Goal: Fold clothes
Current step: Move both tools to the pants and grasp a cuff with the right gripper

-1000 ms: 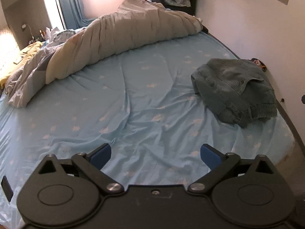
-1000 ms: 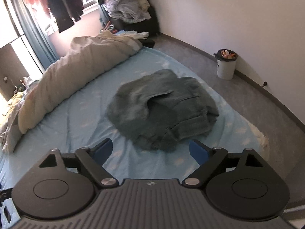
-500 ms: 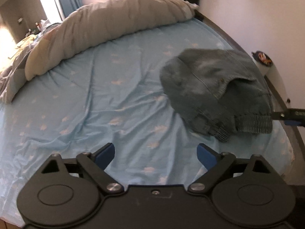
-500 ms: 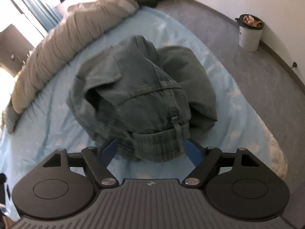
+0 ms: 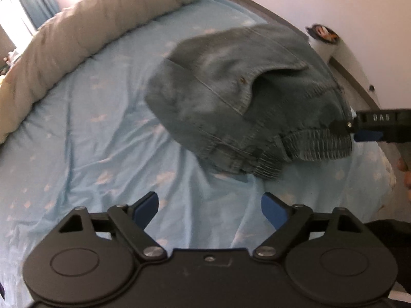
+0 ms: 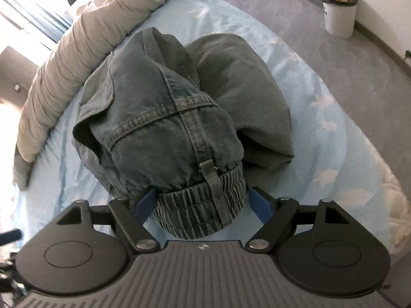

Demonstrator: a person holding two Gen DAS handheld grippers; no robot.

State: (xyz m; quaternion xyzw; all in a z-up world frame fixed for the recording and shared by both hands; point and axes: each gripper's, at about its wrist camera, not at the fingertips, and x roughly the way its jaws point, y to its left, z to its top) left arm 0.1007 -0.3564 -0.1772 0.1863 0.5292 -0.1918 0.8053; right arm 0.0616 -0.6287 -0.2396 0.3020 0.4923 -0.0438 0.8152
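Blue-padded fingers of the right tool (image 6: pixel 201 202) stand spread wide on either side of the ribbed elastic waistband (image 6: pixel 197 213) of a pair of grey-green denim trousers (image 6: pixel 164 118); the pads are just beside the band's edges, not pressed shut on it. Beyond that tool the trousers lie crumpled in a heap on the pale blue bed sheet (image 6: pixel 316 107), with a belt loop running down over the waistband. Farther off, a rolled beige duvet (image 6: pixel 66 59) lies along the far-left side of the bed, and a white waste bin (image 6: pixel 339 12) stands on the grey floor far to the right.

The left tool (image 5: pixel 208 206) is also spread open, holding nothing, above bare sheet (image 5: pixel 90 133). The trousers (image 5: pixel 231 89) lie ahead of it and to its right, well apart from its fingers, and the right tool (image 5: pixel 370 128) reaches the waistband from the right edge of the view.
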